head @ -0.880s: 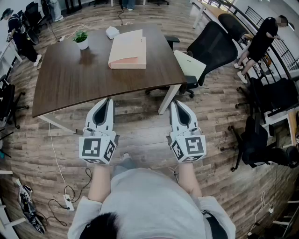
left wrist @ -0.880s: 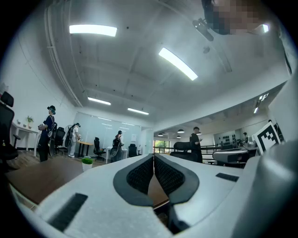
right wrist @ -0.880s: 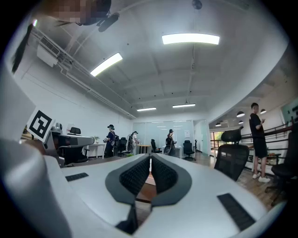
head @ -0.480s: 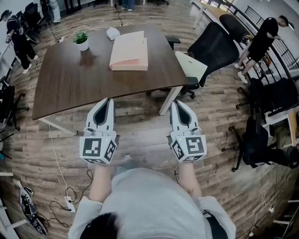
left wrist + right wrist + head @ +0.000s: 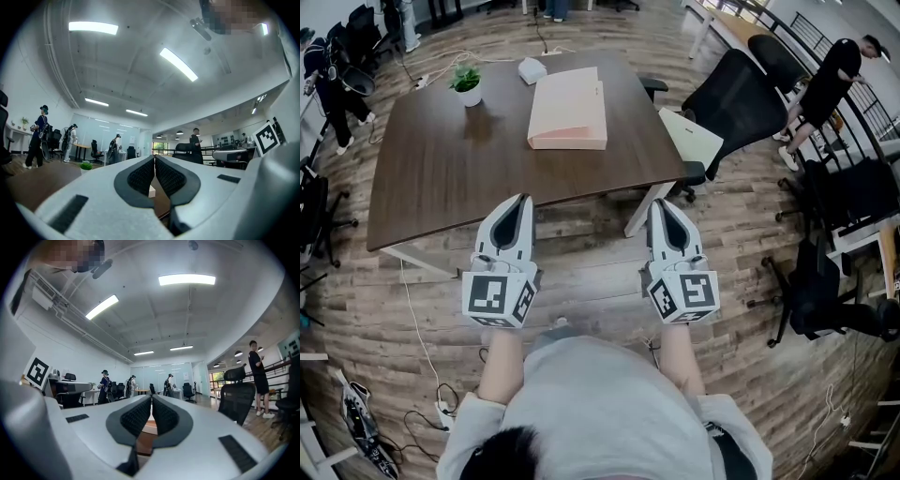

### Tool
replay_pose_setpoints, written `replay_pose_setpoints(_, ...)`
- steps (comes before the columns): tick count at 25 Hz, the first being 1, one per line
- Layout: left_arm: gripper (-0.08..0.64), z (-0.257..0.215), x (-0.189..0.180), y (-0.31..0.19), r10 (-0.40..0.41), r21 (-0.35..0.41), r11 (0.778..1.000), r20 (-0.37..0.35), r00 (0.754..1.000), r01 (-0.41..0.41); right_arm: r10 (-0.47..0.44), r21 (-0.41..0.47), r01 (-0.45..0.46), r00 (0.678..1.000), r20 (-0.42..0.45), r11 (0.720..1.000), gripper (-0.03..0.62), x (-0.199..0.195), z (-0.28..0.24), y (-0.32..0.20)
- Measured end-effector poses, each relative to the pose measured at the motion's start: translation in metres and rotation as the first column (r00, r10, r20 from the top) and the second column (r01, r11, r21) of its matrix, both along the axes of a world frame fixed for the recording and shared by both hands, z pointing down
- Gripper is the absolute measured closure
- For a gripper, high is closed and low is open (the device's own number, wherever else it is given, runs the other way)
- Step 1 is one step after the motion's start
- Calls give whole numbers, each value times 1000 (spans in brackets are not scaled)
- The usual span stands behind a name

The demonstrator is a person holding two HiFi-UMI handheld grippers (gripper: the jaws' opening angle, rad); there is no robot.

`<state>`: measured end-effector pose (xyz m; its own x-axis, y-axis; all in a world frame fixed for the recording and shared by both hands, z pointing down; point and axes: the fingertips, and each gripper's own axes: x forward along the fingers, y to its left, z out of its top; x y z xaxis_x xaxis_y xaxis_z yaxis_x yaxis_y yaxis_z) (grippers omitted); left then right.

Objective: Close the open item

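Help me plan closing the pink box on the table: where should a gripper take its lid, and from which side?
Probably the free far edge of the lid, mid-width. The paler far panel of the pink box looks like that lid tilted back, so reaching over from the near table edge and drawing the lid edge toward you should swing it down. The hinge line isn't clear.

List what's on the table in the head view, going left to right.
plant → white box → pink folder
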<state>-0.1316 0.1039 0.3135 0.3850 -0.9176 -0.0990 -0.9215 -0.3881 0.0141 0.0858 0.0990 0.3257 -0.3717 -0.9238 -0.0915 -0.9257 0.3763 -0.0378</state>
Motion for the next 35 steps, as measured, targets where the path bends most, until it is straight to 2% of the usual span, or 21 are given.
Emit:
replay_pose_setpoints(12, 551, -1, -41, -32, 51, 18, 999, -4, 999, -51, 57, 27, -58, 998, 17, 998, 578, -35, -4, -23)
replay_pose_setpoints(19, 551, 4, -43, -56, 66, 10, 998, -20, 998, -66, 71, 7, -71, 997, 5, 997, 578, -36, 2, -45)
replay_pose_setpoints(27, 551, 6, -48, -104, 34, 7, 999, -22, 999, -33, 37, 10, -37, 999, -1, 999, 578, -39, 2, -102)
replay_pose_setpoints(35, 551, 0, -37, -171, -8, 19, 1000, -25, 1000, 9, -6, 16, 5, 1000, 6, 1000, 578, -29, -2, -176)
